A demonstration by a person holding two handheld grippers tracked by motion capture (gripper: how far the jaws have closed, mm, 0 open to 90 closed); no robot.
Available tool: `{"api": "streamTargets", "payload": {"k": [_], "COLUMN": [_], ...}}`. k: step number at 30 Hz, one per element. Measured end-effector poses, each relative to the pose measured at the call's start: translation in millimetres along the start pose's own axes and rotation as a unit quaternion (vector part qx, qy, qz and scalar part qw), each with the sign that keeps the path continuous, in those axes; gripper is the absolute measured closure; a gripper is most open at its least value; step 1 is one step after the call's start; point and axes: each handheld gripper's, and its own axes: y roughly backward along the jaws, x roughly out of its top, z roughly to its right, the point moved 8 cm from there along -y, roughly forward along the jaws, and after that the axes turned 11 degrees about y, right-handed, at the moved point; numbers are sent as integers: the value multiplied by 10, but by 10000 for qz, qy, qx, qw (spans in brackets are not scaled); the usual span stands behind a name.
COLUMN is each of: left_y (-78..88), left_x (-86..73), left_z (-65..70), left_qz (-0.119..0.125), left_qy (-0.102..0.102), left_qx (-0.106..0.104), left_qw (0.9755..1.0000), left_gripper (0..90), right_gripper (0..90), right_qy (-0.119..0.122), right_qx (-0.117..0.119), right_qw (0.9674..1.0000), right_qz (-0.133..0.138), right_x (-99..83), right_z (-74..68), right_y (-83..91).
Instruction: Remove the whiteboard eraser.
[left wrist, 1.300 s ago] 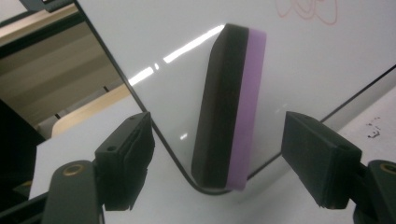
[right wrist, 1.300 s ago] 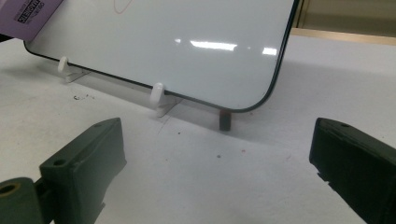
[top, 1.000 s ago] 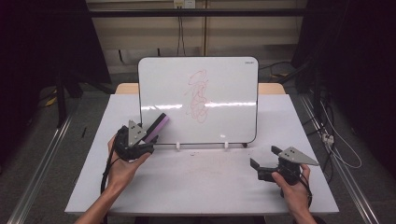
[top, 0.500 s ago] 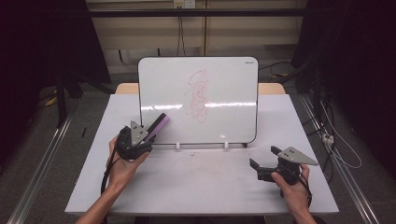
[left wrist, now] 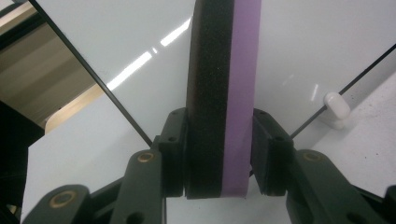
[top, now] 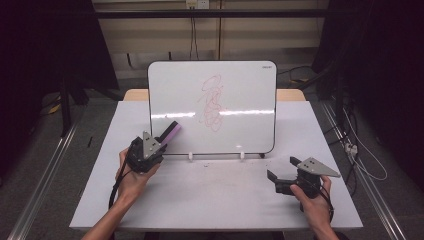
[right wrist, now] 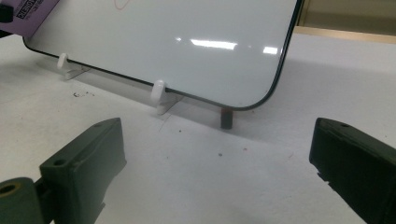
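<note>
My left claw (top: 161,142) is clenched on the eraser (left wrist: 223,100), a light block with a stiff purple back and a soft black felt face. My own left gripper view shows both pads pressing its two broad sides at the near end, while the rest juts out toward the whiteboard (top: 240,90). In the high view the eraser sits at about 8 o'clock from the red scribble (top: 212,102), just in front of the board's lower left part.

The felt gives a little under pressure, so I judge a firm squeeze across the flat sides, low on the block, is the right hold; a grip on the thin edges would let it twist when I wipe. The board stands tilted on small white clips (right wrist: 159,91) and looks light enough to shift, so I should press gently.

Compared with the earlier frames, the jaws have just been closing on the eraser, which was already between them; neither hand has travelled. My right claw (top: 282,175) stands released, empty, resting on the worktop (top: 220,200) at 5 o'clock from the board.
</note>
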Motion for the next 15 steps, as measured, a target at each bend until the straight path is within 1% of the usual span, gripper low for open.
{"api": "streamTargets", "payload": {"k": [3,5,7,11,13,14,15], "left_y": [5,5,7,7,30,53,71], "left_x": [-2,-2,-3,-1,16,40,49], "left_z": [-2,1,0,5,3,10,9], "left_qz": [-17,4,-9,15,76,160,177], "left_qy": [-40,12,-14,22,27,53,22], "left_qx": [37,24,32,27,-7,-17,-14], "left_qw": [10000,10000,10000,10000,10000,9999,9998], "left_gripper": [630,634,637,641,644,644,644], "right_gripper": [30,31,30,30,30,30,31], "right_qy": [-2,0,-2,-2,-4,-4,-2], "right_qx": [-1,1,0,-1,-5,-4,1], "right_qw": [10000,10000,10000,10000,10000,10000,10000], "right_qz": [-2,-4,-6,0,5,2,3], "right_x": [1,1,0,-1,0,0,0], "right_z": [-3,-3,-2,1,2,1,0], "right_y": [1,0,1,2,4,4,4]}}
